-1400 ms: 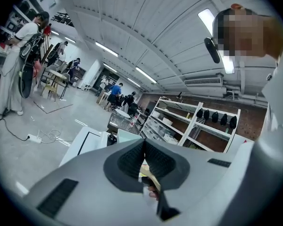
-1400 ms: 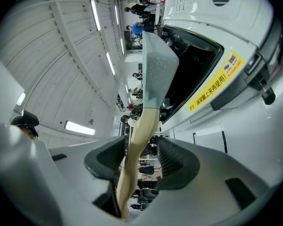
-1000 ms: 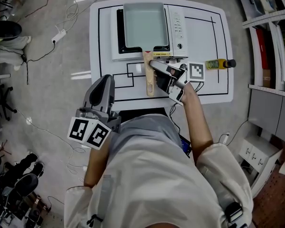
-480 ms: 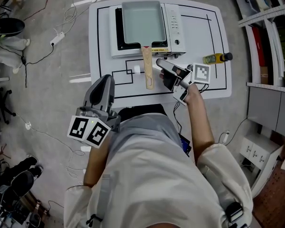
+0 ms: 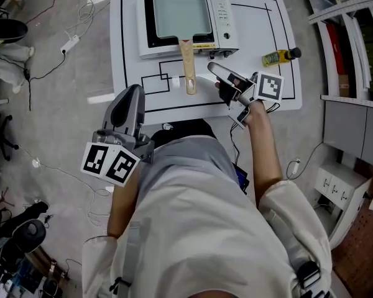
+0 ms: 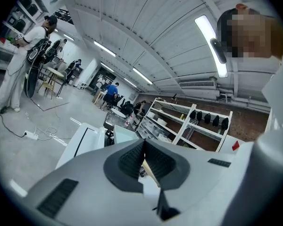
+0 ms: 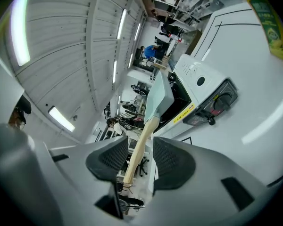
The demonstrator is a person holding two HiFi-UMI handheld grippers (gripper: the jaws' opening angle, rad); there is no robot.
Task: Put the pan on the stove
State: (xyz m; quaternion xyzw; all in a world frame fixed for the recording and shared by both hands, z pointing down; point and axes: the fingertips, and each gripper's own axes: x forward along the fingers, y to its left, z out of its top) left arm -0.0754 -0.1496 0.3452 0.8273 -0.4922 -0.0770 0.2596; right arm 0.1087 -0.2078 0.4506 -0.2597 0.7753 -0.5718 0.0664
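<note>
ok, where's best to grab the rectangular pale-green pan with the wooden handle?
Its wooden handle, toward the free end, approached from the near edge of the white table, jaws either side. It is slim and juts off the white tabletop stove; the pan's body is wide and thin-walled.

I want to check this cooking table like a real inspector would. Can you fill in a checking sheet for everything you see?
Surface: white table marked with black lines.
Job's things: the pan already sits on the stove, with its wooden handle pointing toward the person.
Clutter: one yellow bottle on the table's right side.
Grippers: the right gripper is open beside the handle, not touching it. Its jaws have just been closing a little with nothing between them. The left gripper is shut and empty, held back from the table.
Cables: cables and a power strip on the floor at left.
Surroundings: shelving at right; people farther back in the room.
</note>
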